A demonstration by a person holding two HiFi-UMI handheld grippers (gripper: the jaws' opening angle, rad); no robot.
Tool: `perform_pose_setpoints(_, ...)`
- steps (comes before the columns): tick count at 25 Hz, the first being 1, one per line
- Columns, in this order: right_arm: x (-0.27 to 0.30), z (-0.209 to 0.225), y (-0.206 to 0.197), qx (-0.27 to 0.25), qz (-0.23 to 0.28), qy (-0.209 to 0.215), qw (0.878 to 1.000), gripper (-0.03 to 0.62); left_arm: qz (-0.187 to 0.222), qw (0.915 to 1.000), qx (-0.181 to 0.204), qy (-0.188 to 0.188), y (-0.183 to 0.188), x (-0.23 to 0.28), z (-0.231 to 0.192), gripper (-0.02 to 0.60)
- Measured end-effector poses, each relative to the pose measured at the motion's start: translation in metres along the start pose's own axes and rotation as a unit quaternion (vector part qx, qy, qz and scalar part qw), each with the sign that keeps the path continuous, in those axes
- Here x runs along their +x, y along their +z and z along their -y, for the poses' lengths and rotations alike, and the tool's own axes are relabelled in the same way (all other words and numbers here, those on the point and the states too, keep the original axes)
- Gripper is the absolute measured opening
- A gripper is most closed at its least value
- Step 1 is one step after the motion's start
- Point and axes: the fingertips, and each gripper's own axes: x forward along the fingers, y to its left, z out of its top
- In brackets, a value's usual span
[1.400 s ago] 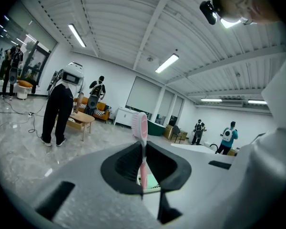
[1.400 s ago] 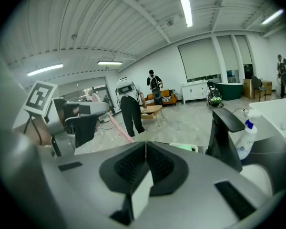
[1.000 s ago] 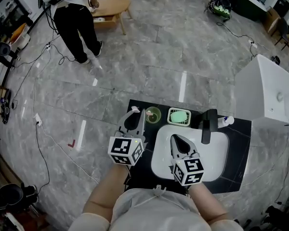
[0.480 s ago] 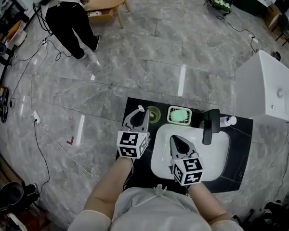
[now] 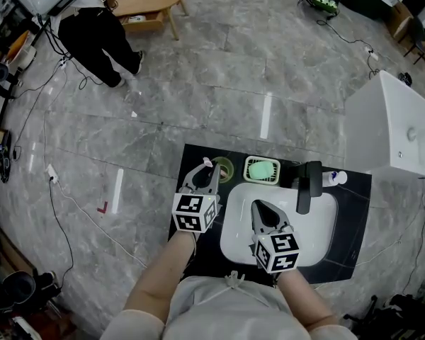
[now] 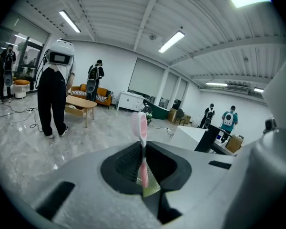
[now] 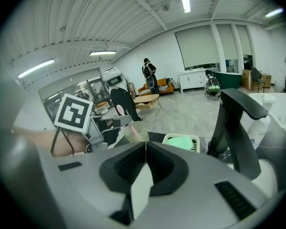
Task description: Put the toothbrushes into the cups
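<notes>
Pink toothbrush [image 6: 143,167] | we read left gripper [image 5: 205,167] clamped on it, bristle head up | green cup [image 5: 225,168] just ahead of its tips | right gripper [image 5: 259,206] jaws together, empty, sink [image 5: 319,225] below it

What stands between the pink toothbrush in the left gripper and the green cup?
Nothing visible does. The left gripper holds the toothbrush upright, and its lower end seems to be at the open mouth of the cup.
</notes>
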Motion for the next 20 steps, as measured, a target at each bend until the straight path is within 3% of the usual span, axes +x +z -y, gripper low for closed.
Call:
perform_pose_setpoints(13, -0.006, 0.005, -0.013, 0.013, -0.008, -0.007, 1.0, 0.027, -0.026, 0.9981, -0.055, 0.004, -0.01, 0.002, -0.017, 0.043)
perform_pose_setpoints(16, -0.009, 0.006, -0.012, 0.012, -0.005, -0.01, 1.0, 0.027, -0.032, 0.9981, -0.051, 0.011, -0.011, 0.001, -0.018, 0.17)
perform_pose_setpoints(20, -0.011, 0.002, -0.01, 0.01, -0.002, -0.009, 1.0, 0.028, -0.038, 0.9984, -0.042, 0.009, -0.011, -0.003, -0.015, 0.21)
